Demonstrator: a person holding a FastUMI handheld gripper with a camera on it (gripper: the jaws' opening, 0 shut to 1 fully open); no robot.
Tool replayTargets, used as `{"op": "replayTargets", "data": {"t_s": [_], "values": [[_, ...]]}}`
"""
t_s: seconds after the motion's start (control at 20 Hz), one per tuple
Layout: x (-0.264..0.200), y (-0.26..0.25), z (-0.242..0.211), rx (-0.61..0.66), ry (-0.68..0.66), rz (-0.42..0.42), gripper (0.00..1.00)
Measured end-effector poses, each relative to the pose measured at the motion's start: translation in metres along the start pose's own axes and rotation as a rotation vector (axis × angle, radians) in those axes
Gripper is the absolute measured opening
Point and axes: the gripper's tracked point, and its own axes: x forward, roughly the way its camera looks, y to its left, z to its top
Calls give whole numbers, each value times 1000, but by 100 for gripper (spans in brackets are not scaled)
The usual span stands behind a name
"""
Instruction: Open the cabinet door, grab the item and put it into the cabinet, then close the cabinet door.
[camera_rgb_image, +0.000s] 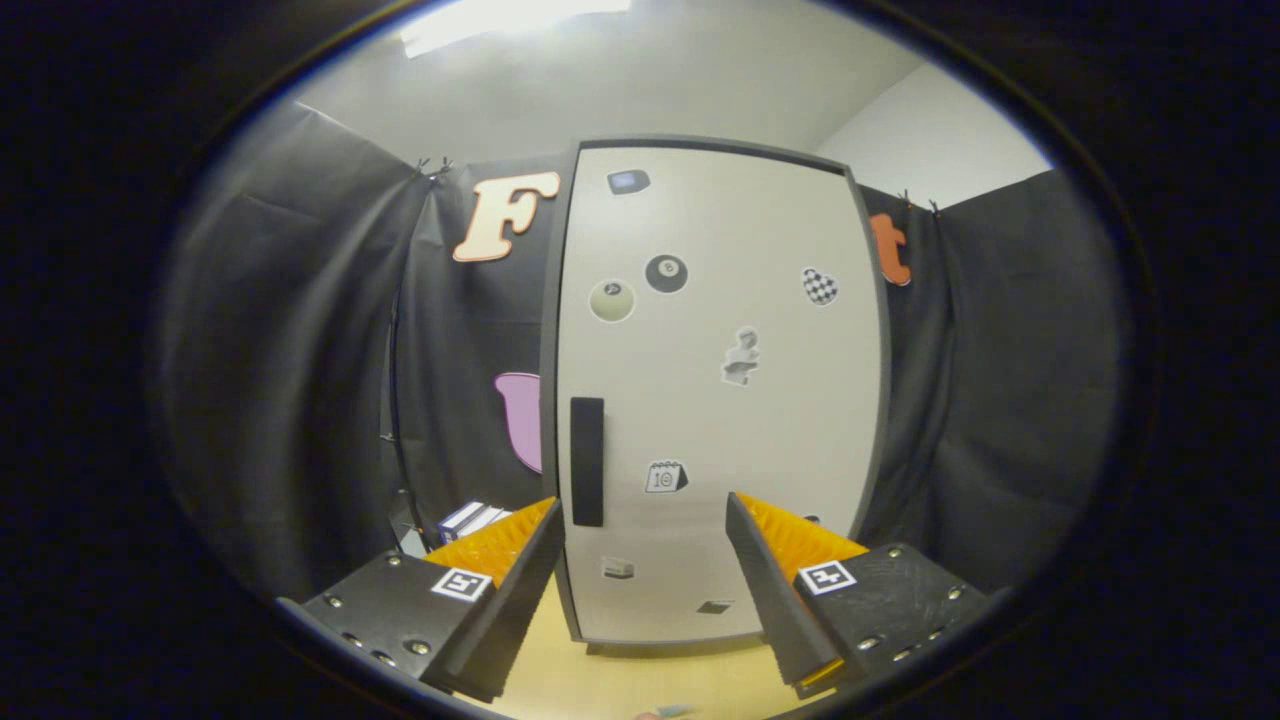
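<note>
A tall white cabinet (715, 390) with a dark frame stands upright on the wooden table, straight ahead of the fingers. Its door is shut and carries several small stickers. A black vertical handle (587, 461) sits on the door's left side, just above and beside the left fingertip. My gripper (645, 525) is open, its two fingers spread wide with nothing between them; the door's lower part shows in the gap. A small blue and white box (470, 519) lies on the table left of the cabinet, partly hidden behind the left finger.
The light wooden table (640, 680) runs under the fingers up to the cabinet's base. Black cloth walls close in the booth at left, right and behind the cabinet.
</note>
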Motion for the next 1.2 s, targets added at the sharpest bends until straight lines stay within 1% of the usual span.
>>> {"op": "replayTargets", "data": {"t_s": [0.2, 0.4, 0.7, 0.85, 0.9, 1.05, 1.15, 1.2], "values": [[40, 22, -7, 13, 7, 35, 96], [77, 31, -10, 17, 1, 38, 96], [111, 41, -18, 37, 10, 43, 95], [119, 41, -21, 44, 17, 43, 82], [123, 40, -21, 43, 16, 41, 82], [123, 38, -19, 53, 11, 28, 60], [124, 39, -21, 59, 23, 26, 60], [121, 43, -22, 62, 31, 43, 60]]}}
